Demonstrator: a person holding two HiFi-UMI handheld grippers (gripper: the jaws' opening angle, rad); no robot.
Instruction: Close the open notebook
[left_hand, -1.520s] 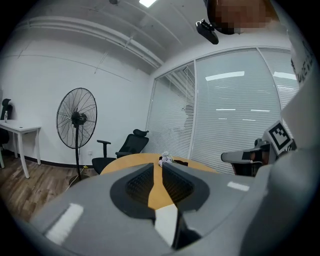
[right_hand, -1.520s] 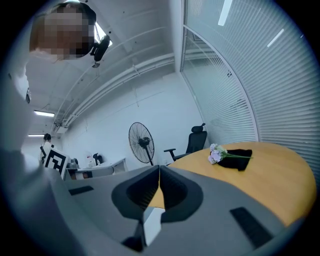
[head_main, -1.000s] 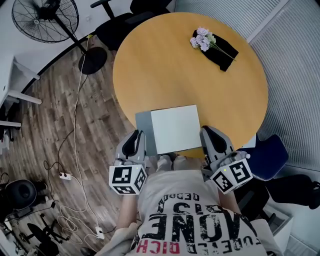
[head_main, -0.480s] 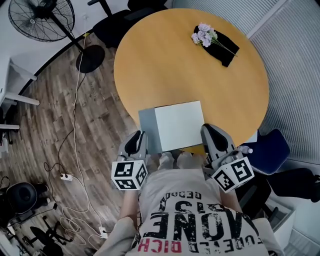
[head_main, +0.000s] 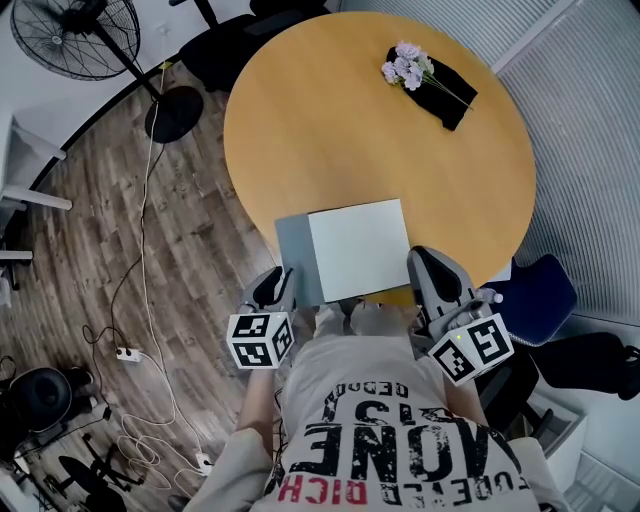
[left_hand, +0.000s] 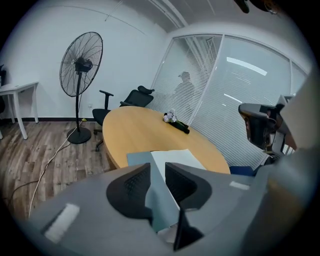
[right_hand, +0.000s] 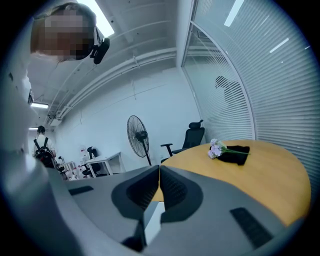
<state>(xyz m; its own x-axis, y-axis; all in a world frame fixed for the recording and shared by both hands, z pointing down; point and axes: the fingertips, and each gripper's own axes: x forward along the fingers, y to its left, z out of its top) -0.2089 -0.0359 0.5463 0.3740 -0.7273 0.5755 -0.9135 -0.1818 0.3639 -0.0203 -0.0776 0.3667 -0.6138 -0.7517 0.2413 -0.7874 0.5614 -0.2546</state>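
The notebook lies open at the counter's near edge, grey cover spread leftward. The left gripper, fingers just opened to a narrow, empty gap, may miss that thin cover and nudge the book off. The right gripper's fingers are pressed together, empty.

Notebook, white page up, flat at table edge
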